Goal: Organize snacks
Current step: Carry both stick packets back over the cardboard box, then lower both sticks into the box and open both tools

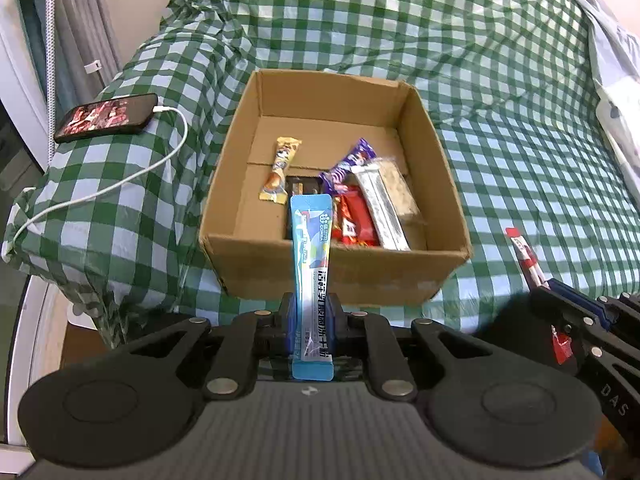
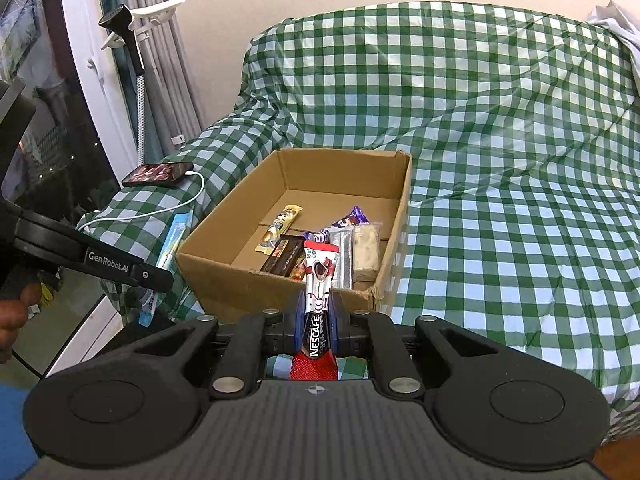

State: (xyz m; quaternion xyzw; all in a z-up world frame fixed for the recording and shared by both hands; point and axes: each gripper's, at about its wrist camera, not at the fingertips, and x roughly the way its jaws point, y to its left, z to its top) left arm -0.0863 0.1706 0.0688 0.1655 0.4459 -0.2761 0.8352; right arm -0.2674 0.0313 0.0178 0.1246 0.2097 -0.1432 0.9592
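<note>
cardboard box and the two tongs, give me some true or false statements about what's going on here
1. The left tongs grip a blue sachet. True.
2. The right tongs are empty. False: they are shut on a red coffee stick.
3. The cardboard box already holds several snacks. True.
4. The phone lies inside the box. False: it lies outside, on the checked cloth, plugged into a white cable.
</note>
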